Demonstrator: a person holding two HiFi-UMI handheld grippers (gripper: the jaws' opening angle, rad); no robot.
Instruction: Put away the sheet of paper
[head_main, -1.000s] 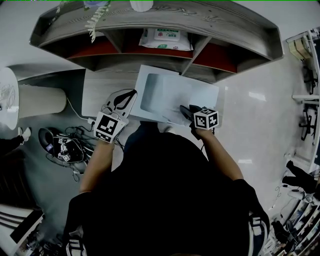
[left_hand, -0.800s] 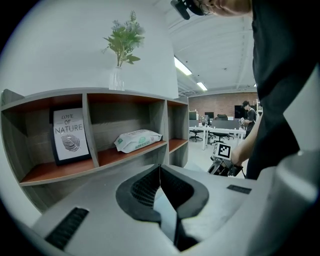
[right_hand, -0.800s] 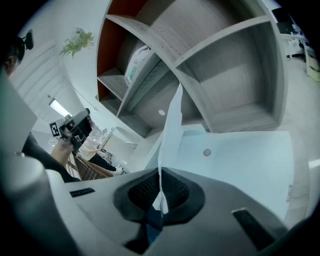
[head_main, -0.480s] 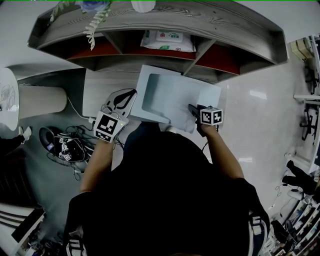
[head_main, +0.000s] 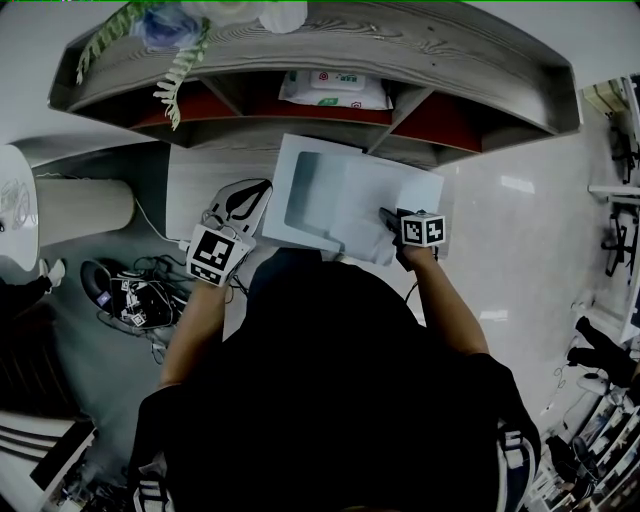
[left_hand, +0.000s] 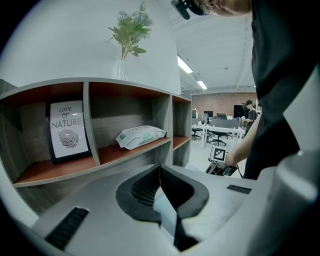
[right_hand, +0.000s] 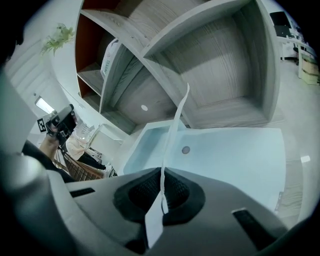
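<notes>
A white sheet of paper (head_main: 390, 195) hangs over the right part of a shallow white box (head_main: 300, 190) on the desk. My right gripper (head_main: 386, 219) is shut on the sheet's near edge. In the right gripper view the sheet (right_hand: 175, 120) shows edge-on, rising from the closed jaws (right_hand: 162, 189) above the pale box (right_hand: 235, 155). My left gripper (head_main: 256, 190) rests beside the box's left edge, its jaws (left_hand: 160, 169) meeting at the tips with nothing held.
A wooden shelf unit (head_main: 330, 45) stands behind the desk, with a wipes pack (head_main: 335, 88) in its middle compartment, a framed print (left_hand: 67, 131) to the left and a plant (left_hand: 129, 32) on top. Cables (head_main: 135, 295) lie on the floor at left.
My right gripper has shifted slightly right and farther from me with the sheet, which now lies more over the box. The left gripper has stayed put.
</notes>
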